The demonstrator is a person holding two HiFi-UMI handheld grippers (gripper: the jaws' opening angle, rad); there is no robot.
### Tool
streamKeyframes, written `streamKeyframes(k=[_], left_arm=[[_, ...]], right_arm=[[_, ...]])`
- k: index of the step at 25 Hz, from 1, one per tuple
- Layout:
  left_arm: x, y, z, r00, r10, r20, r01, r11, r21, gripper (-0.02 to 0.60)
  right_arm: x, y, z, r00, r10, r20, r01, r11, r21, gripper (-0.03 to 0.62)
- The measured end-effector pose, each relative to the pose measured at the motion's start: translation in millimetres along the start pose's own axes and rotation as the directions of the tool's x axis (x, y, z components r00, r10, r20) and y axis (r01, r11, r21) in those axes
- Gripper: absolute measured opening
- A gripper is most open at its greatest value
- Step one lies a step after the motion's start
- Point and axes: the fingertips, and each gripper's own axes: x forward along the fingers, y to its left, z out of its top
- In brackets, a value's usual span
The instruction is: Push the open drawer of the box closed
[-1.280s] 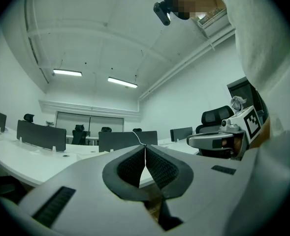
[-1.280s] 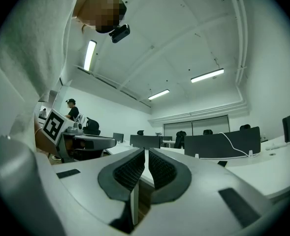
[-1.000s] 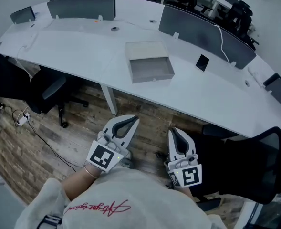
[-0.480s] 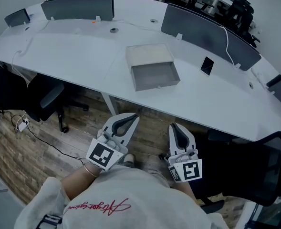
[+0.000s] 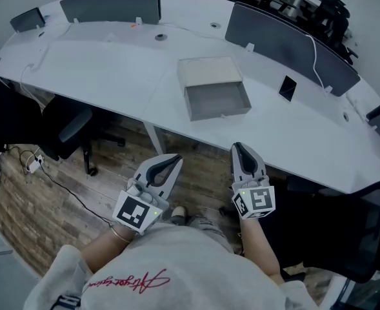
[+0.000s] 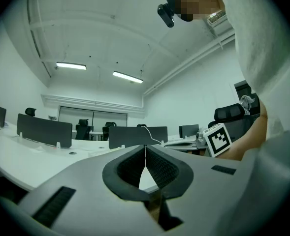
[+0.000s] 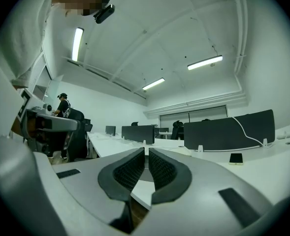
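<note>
Left tongs point(image 5: 175, 161): jaws closed, tips touching, nothing in them; own camera agrees point(image 6: 145, 149). Right tongs point(image 5: 237, 148): pads together bar a hairline slit, also empty. Both are held low near my body, over the wood floor point(image 5: 67, 186), pointing forward at the desk point(image 5: 99, 63) but short of its near edge. No contact with anything.

My read: closed jaws make sense here, since a push wants a blunt tip, not a grip. Low and tucked looks like an approach pose, push not started.

Drawer point(image 5: 219, 101): ahead of and above both tongs, on the desk, pulled out toward me, looks empty. Its front panel faces the tongs and lies between their two lines, closer to the right one. Well apart from either tip. Box point(image 5: 210, 72) sits straight beyond the drawer, so the push goes directly away from me.

Phone point(image 5: 287, 88): beyond the right tongs, right of the drawer, off the push line. Black chair point(image 5: 344, 231): just right of the right tongs.

Risk, my guess: the box is unbraced and may slide instead of taking the drawer in. Left tongs could back it.
</note>
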Motion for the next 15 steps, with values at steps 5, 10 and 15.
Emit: streamKeyframes(k=[5,10,15], left_arm=[[-17,13,-5,0.998,0.067,-0.015,-0.068,0.997,-0.020,0.018],[-36,23,-5,0.993,0.117,-0.021,-0.118,0.993,-0.015,0.017],[-50,30,-8,0.988,0.153,-0.033,-0.154,0.988,-0.012,0.017]], right_arm=[[34,-20,-25,0.998,-0.017,-0.068,0.019,1.000,0.019,0.034],[63,-32,-52,0.989,-0.022,-0.144,0.026,0.999,0.026,0.035],[87,-36,-73,0.977,-0.022,-0.211,0.026,1.000,0.017,0.097]])
